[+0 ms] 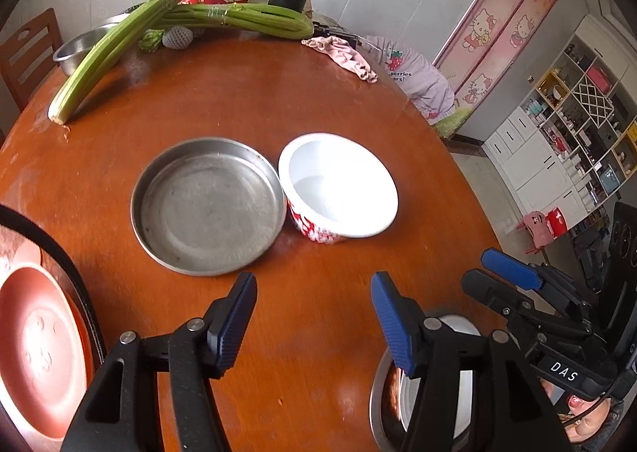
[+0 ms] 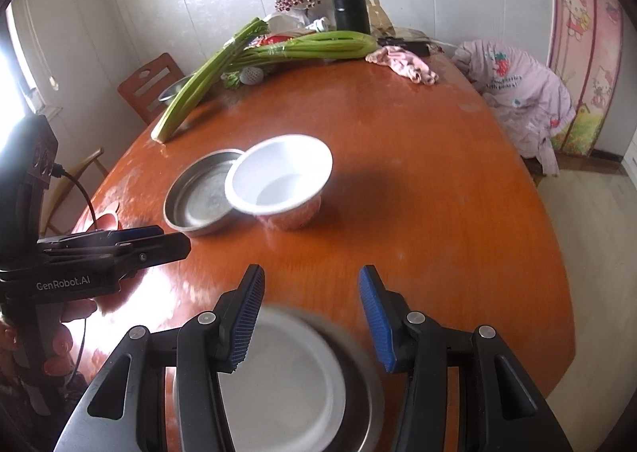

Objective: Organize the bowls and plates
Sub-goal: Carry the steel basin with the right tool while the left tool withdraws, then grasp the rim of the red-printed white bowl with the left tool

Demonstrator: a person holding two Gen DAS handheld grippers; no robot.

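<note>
Round wooden table (image 1: 318, 101). Near its middle: shallow steel plate (image 1: 209, 207), touching white bowl (image 1: 338, 187) with red pattern.

Left gripper (image 1: 312, 318) hovers above table's near edge, jaws apart, nothing between.

Right gripper (image 2: 310, 316) also apart and empty, above stacked white plate (image 2: 286, 384) in steel dish.

Likely next: grasp bowl rim squarely, lift clear before moving.

Red plate (image 1: 40, 348) cut off at left edge; stack blurred, partly hidden by fingers.
</note>
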